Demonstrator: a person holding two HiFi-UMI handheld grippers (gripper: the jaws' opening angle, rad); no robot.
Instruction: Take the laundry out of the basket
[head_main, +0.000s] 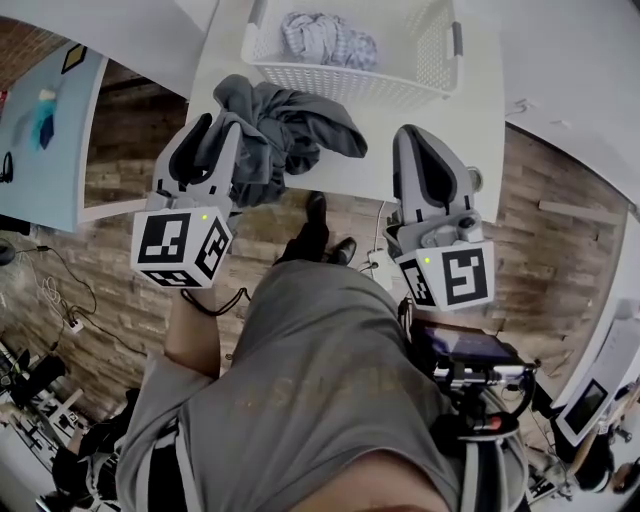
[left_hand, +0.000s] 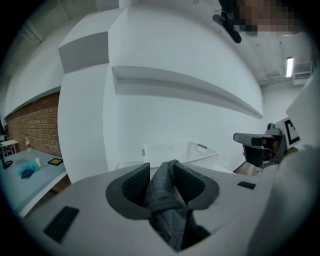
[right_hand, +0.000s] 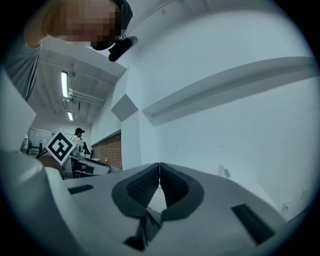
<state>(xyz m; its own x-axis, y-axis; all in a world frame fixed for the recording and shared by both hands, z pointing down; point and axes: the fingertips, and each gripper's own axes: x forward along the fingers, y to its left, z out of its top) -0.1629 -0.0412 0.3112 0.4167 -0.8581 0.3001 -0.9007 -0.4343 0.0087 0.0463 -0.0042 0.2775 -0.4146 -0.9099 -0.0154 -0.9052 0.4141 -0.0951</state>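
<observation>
Above the person's grey shirt (head_main: 320, 360), the left gripper (head_main: 215, 130) holds the one grey garment (head_main: 290, 125) in half-parted jaws at the near edge of the table (head_main: 225, 60), outside the single white basket (head_main: 350, 85). The right gripper (head_main: 415, 140) is closed and empty. This looks like the set-down step, so the next move would be to let go, then reach for the one striped garment (head_main: 325, 40) lying in the basket.

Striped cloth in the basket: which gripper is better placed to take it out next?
Right. The right gripper is empty, jaws together, close in front of the basket holding the striped cloth. The left gripper is occupied: the grey garment sits between its jaws.
</observation>
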